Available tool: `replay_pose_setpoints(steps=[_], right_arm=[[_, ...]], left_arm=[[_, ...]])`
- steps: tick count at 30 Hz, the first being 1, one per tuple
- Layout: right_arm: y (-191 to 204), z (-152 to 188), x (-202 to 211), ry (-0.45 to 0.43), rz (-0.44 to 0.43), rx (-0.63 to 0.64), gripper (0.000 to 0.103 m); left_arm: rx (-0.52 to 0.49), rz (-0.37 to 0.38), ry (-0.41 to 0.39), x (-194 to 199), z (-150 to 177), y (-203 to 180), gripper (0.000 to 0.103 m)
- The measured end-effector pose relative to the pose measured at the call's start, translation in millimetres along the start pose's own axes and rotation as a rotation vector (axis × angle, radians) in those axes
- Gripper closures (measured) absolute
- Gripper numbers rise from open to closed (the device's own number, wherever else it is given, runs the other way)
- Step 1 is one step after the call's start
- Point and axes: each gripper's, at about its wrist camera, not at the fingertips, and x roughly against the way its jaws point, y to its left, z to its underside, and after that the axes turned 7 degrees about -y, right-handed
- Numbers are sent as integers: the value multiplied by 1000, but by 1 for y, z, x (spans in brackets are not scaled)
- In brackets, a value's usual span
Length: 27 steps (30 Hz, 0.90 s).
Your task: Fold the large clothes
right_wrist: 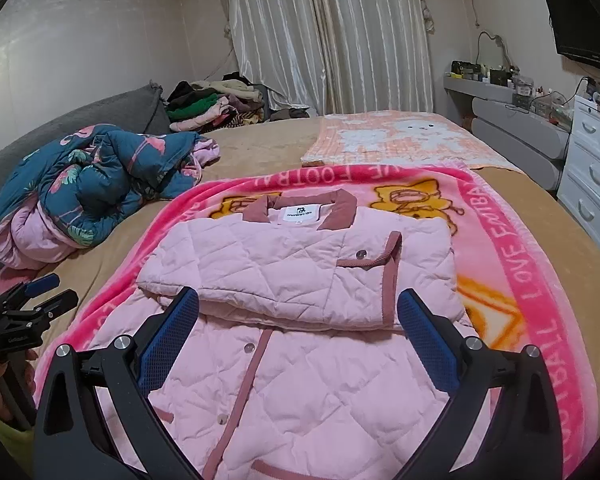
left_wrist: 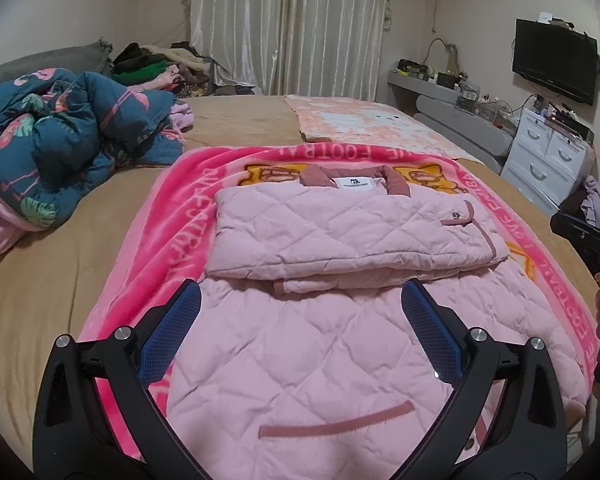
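Observation:
A pink quilted jacket (left_wrist: pixel 340 340) with dark pink trim lies flat on a bright pink blanket (left_wrist: pixel 180 216) on the bed. Its sleeves are folded across the chest below the collar (left_wrist: pixel 352 180). My left gripper (left_wrist: pixel 300 292) is open and empty, held above the jacket's lower left part. My right gripper (right_wrist: pixel 300 300) is open and empty, held above the lower right part of the jacket (right_wrist: pixel 300 380). The left gripper also shows in the right wrist view (right_wrist: pixel 40 292), at the blanket's (right_wrist: pixel 540 280) left edge.
A crumpled teal flamingo quilt (left_wrist: pixel 60 140) lies on the bed's left. A peach blanket (left_wrist: pixel 360 120) lies at the far right. A clothes pile (left_wrist: pixel 156 68) sits by the curtains. White drawers (left_wrist: pixel 548 156) and a TV (left_wrist: pixel 554 60) stand at the right.

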Motion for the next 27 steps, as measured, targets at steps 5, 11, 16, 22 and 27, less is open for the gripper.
replay_pose_setpoints(steps=[5, 11, 16, 22, 27], right_arm=[[3, 8, 8, 5, -3, 15, 4], [8, 20, 15, 19, -12, 29, 4], [10, 27, 18, 30, -21, 33, 4], [13, 35, 22, 43, -39, 36, 4], [16, 42, 25, 52, -53, 42, 4]], left_arm=[[24, -3, -5, 14, 9, 7, 9], [27, -17, 5, 26, 25, 10, 9], [41, -28, 18, 34, 37, 15, 9], [44, -37, 34, 42, 47, 18, 9], [-2, -53, 73, 49, 57, 15, 9]])
